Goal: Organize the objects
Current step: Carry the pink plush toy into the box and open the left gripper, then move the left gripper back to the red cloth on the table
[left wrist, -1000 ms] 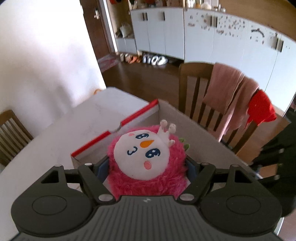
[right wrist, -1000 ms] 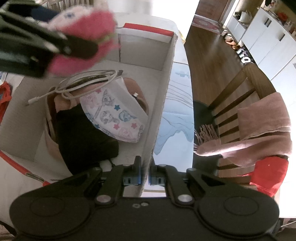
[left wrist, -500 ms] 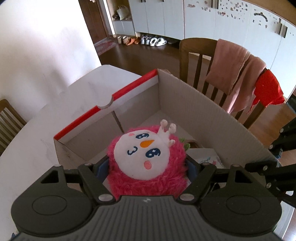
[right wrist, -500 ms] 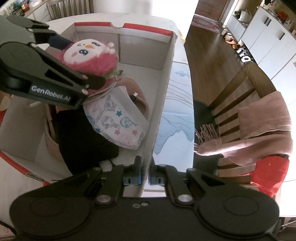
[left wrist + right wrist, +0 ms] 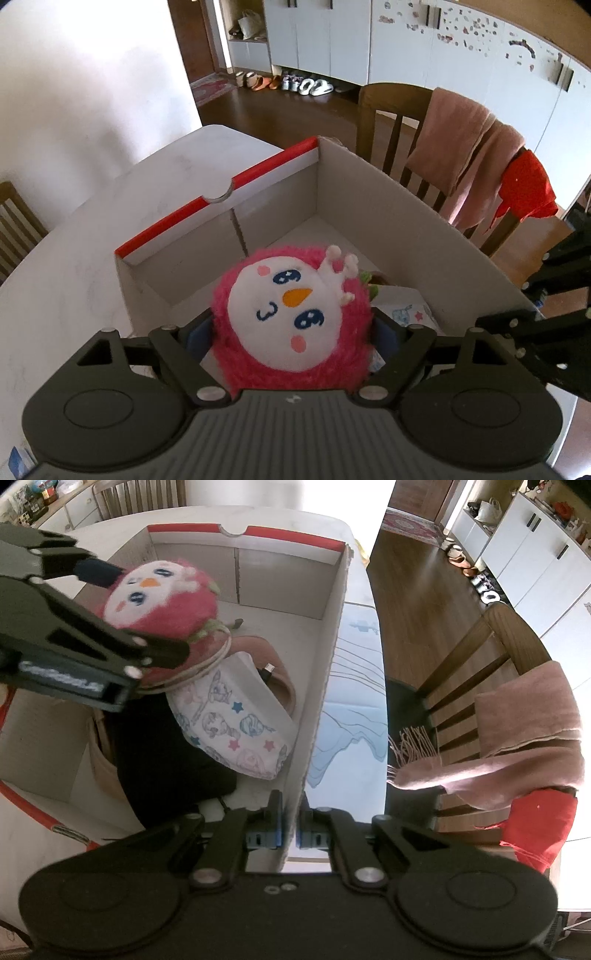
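Observation:
My left gripper is shut on a pink plush toy with a white face and holds it inside the open cardboard box, above the things in it. The toy also shows in the right wrist view, held by the left gripper. My right gripper is shut on the box's near side wall. In the box lie a patterned white pouch, a tan item, a black cloth and a cable end.
The box stands on a white table. A wooden chair draped with a pink towel and a red cloth stands close behind the box. A light blue sheet lies beside the box.
My left gripper has carried the plush toy over the box wall and down into the box. My right gripper has stayed shut on the box wall.

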{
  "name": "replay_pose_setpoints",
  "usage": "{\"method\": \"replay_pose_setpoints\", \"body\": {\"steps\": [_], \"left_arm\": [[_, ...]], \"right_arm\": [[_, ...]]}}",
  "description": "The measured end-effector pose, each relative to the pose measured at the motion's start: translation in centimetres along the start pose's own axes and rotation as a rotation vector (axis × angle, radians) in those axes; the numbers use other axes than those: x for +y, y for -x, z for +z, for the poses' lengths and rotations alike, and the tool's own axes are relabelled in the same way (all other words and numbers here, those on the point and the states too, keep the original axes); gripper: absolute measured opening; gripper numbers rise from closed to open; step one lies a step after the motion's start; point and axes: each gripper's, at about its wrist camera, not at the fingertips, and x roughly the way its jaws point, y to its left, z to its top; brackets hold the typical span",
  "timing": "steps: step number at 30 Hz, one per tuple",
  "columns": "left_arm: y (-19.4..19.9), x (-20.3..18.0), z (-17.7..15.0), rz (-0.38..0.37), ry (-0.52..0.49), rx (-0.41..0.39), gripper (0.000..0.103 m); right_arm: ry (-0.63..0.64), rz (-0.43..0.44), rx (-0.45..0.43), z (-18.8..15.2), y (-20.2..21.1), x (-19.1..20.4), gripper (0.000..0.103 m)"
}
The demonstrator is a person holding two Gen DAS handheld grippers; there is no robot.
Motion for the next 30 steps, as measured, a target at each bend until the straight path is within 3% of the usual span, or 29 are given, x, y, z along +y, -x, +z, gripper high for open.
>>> {"method": "replay_pose_setpoints", "body": {"steps": [17, 30], "left_arm": [[9.4, 4.2, -3.5, -0.031, 0.157, -0.142, 0.085], [15.3, 10.5, -8.5, 0.093, 0.33, -0.175, 0.085]], "right_arm": [[0.012, -0.008, 0.004, 0.1, 0.2, -0.1, 0.005], [0.013, -0.008, 0.004, 0.0, 0.3, -0.2, 0.005]]}}
